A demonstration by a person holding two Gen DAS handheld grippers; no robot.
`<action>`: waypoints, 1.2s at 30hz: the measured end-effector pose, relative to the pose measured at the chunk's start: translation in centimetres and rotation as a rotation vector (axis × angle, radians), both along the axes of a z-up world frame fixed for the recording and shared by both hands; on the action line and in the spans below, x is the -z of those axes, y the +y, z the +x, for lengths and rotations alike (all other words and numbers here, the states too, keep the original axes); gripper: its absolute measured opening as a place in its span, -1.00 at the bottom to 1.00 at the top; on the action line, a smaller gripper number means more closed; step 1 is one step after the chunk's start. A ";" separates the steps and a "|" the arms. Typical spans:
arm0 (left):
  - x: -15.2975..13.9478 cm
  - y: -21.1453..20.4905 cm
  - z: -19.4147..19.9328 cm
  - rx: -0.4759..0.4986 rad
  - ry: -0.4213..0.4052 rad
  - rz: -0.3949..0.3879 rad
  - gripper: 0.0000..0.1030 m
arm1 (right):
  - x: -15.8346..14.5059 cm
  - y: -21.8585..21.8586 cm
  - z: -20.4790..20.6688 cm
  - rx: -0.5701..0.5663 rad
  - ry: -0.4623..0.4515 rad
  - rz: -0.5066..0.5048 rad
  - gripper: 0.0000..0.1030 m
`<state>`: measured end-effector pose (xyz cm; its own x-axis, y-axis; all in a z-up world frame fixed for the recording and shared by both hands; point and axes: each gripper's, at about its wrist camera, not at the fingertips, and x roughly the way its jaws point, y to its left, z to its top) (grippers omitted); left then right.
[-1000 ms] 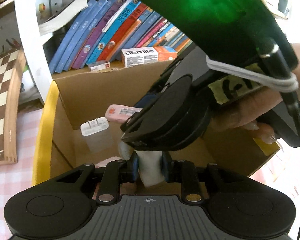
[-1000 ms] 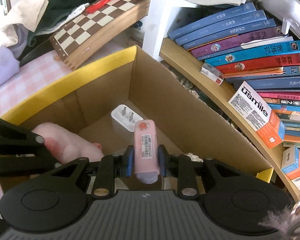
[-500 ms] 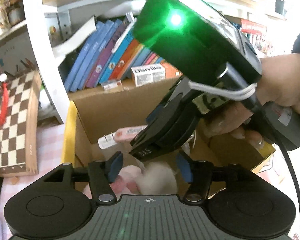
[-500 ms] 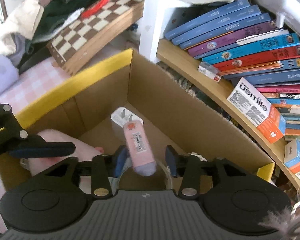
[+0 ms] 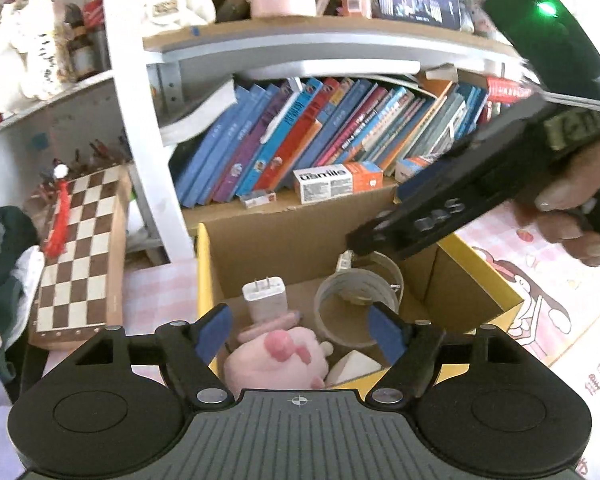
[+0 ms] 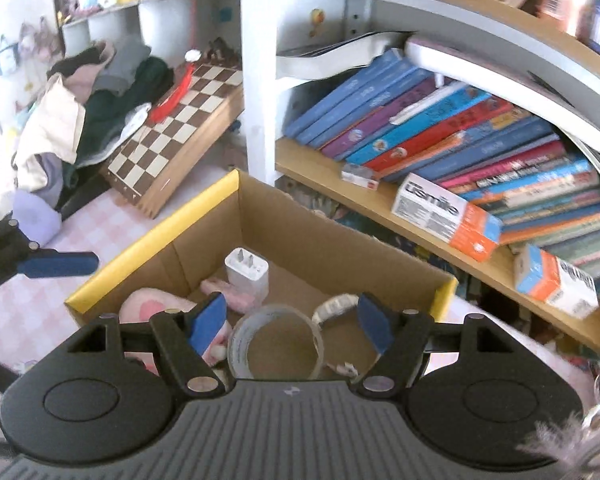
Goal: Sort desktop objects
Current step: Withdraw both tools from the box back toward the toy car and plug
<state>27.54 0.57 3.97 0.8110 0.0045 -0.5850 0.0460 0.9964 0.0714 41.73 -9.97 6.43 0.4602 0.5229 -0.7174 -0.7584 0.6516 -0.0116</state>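
Cardboard box (image 6: 284,232), yellow-edged, open at the top, standing on the pink checked desk (image 6: 100,236) just in front of the bookshelf (image 6: 380,184). Contents: white charger plug (image 6: 247,274), prongs up, near the back wall; pink tube (image 6: 228,294) lying at its foot, touching it; pink plush toy (image 5: 276,360) at the near left corner; clear tape roll (image 6: 276,340) beside the plush; coiled white cable (image 6: 336,306) to the right of the roll; a white block (image 5: 354,366) at the near edge. Left tool (image 5: 300,330): fingers spread wide, holding nothing, above the near rim of the box. Right tool (image 6: 290,320): fingers spread wide, holding nothing, above the tape roll. Surroundings: slanted books (image 6: 420,128) and a white-and-orange carton (image 6: 446,216) on the shelf; folded chessboard (image 6: 176,128) on the desk left of the box.
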 end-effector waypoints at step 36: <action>1.6 3.7 -12.6 -0.018 0.024 -0.073 0.57 | 1.8 -6.7 -17.8 0.268 -0.056 0.004 0.43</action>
<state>14.98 4.30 2.35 0.7969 -0.0245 -0.6036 0.0292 0.9996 -0.0020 23.90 -16.62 4.63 0.6213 0.3800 -0.6853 -0.5570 0.8293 -0.0451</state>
